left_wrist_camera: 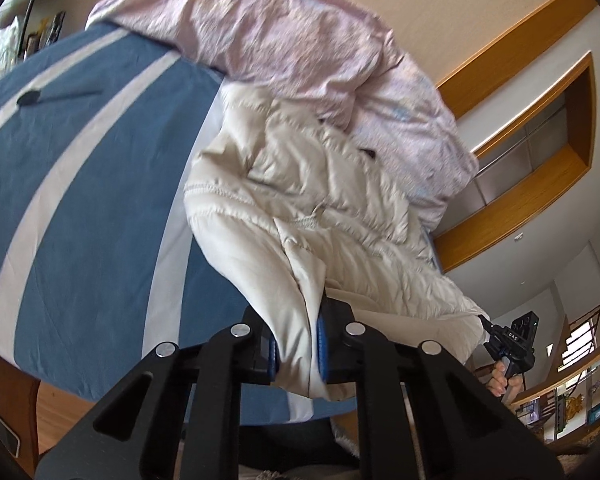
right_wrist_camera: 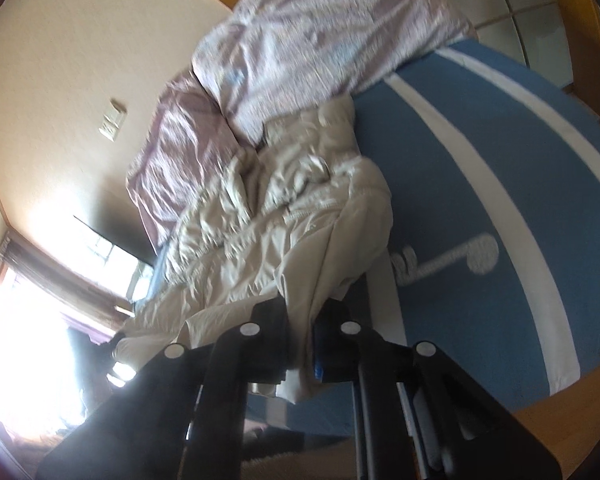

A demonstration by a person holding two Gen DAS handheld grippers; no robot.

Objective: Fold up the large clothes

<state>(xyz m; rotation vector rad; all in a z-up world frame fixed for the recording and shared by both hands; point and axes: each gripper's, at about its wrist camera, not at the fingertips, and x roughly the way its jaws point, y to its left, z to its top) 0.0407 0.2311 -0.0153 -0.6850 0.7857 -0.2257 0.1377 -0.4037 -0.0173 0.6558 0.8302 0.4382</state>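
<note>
- Cream quilted jacket [left_wrist_camera: 300, 208]
- Blue bedspread [left_wrist_camera: 92, 184] with broad white stripes
- Pale pink patterned duvet [left_wrist_camera: 284, 36]
- Black claws, blue pads [left_wrist_camera: 322, 354]

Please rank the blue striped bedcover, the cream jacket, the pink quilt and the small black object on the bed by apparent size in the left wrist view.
1. blue striped bedcover
2. cream jacket, though nearness to the camera inflates it
3. pink quilt, looking close to the jacket, so that order is unsure
4. small black object
</note>
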